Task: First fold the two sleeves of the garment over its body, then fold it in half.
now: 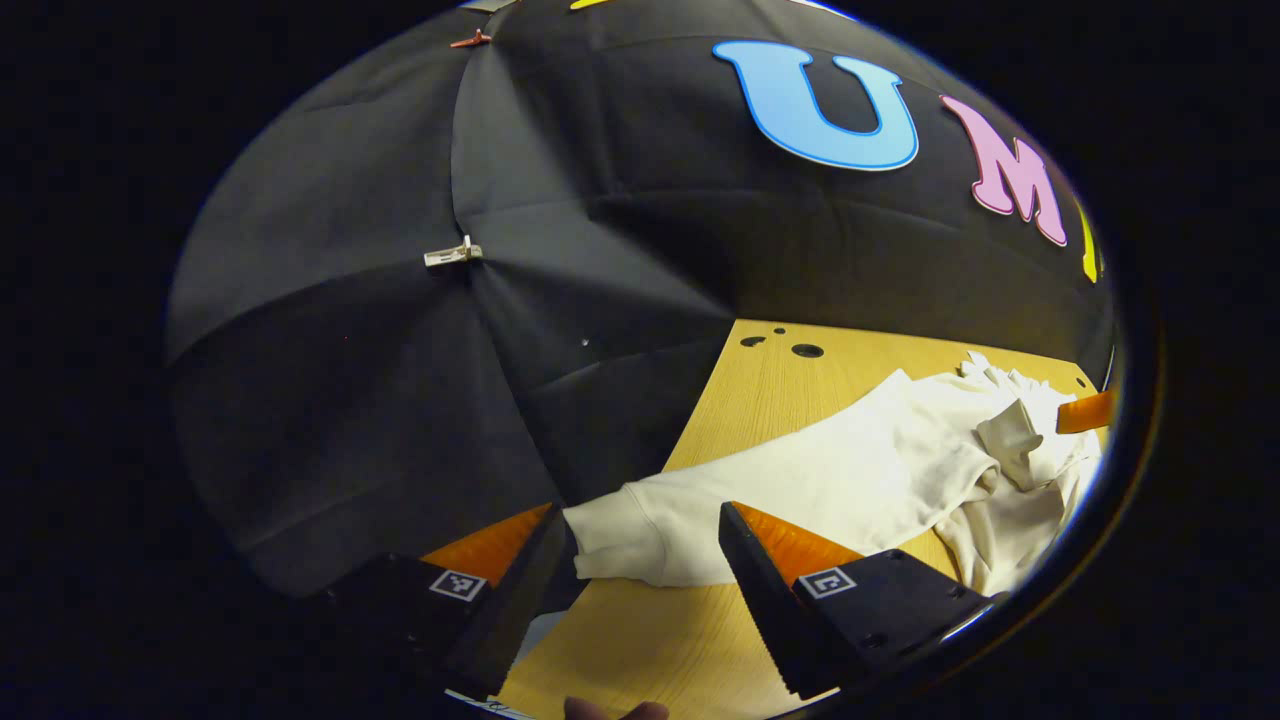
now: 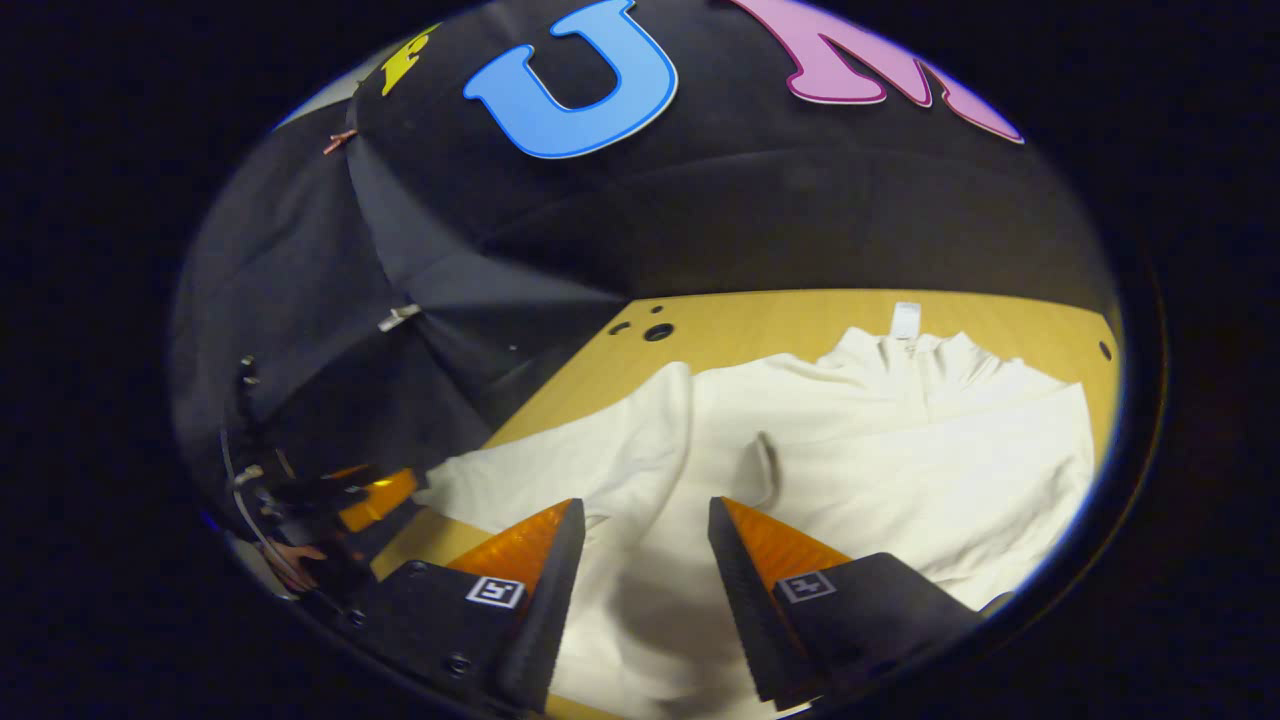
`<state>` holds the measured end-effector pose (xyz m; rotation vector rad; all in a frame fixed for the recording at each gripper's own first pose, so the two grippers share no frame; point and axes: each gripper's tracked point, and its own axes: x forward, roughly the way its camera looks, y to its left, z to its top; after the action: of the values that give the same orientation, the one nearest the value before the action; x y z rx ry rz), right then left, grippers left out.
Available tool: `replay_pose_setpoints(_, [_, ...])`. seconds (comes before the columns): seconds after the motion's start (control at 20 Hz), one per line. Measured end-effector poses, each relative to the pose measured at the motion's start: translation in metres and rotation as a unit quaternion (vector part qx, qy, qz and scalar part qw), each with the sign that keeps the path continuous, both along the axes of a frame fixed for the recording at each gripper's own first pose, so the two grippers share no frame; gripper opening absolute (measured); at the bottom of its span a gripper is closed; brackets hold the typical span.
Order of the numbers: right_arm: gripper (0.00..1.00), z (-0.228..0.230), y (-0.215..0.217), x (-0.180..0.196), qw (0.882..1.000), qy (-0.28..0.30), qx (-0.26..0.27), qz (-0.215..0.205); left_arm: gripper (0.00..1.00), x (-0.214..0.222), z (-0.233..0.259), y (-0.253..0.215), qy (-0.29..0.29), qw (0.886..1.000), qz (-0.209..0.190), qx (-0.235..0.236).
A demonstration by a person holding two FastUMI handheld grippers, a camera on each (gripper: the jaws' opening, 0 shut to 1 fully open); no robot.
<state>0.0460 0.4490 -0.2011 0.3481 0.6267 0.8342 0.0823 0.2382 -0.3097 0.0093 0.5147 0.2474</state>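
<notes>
The cream garment (image 2: 880,450) lies spread on the wooden counter (image 2: 760,320), taking up the lower centre and right of the right gripper view, its collar toward the far edge at upper right. One sleeve (image 2: 570,470) runs down to the lower left of that view, lying flat on the wood, its cuff near the counter's left edge. In the left gripper view the same sleeve (image 1: 720,510) stretches from the bunched body at the right of the frame toward the lower centre, and its cuff (image 1: 610,545) ends between the fingers of the left hand-held gripper (image 1: 640,530). That gripper stands wide, with nothing held; whether a finger touches the cuff I cannot tell.

The right hand-held gripper (image 2: 645,525) hangs over the garment's body at the bottom centre of its own view, fingers wide apart and holding nothing. In the left gripper view one finger of it (image 1: 1085,412) shows at the right edge, beside a raised fold of cloth. In the right gripper view, the left hand-held gripper shows at the lower left edge with a hand (image 2: 290,565) under it. Dark holes (image 2: 655,330) mark the counter's far left corner.
</notes>
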Motion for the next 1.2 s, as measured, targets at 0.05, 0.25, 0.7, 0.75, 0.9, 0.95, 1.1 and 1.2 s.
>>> replay_pose_setpoints(0.05, [0.82,0.006,-0.011,-0.002,1.000,-0.011,-0.002,-0.004,0.99,0.002,-0.004,0.001,0.004,1.000,0.001,-0.001])
replay_pose_setpoints(0.25, [0.83,0.026,-0.072,-0.015,0.998,-0.040,-0.020,-0.049,0.97,0.009,-0.026,0.009,0.032,0.999,0.012,-0.006])
replay_pose_setpoints(0.7, [0.83,0.020,-0.191,-0.047,0.987,-0.033,-0.066,-0.141,0.97,0.012,-0.075,0.011,0.109,0.994,0.021,-0.022])
replay_pose_setpoints(0.75, [0.84,0.022,-0.197,-0.049,0.986,-0.032,-0.064,-0.150,0.96,0.013,-0.073,0.010,0.102,0.994,0.019,-0.029])
replay_pose_setpoints(0.9, [0.83,0.027,-0.216,-0.058,0.984,-0.033,-0.061,-0.164,0.82,0.015,-0.079,0.003,0.107,0.993,0.007,-0.054])
replay_pose_setpoints(0.95, [0.83,0.028,-0.220,-0.061,0.984,-0.035,-0.063,-0.164,0.81,0.018,-0.078,0.001,0.112,0.992,-0.003,-0.053])
replay_pose_setpoints(1.1, [0.84,0.026,-0.239,-0.069,0.982,-0.039,-0.069,-0.171,0.27,0.021,-0.076,-0.006,0.136,0.990,-0.021,-0.014])
replay_pose_setpoints(1.2, [0.84,0.027,-0.249,-0.070,0.981,-0.036,-0.066,-0.179,0.18,0.022,-0.068,-0.012,0.133,0.991,-0.018,-0.013])
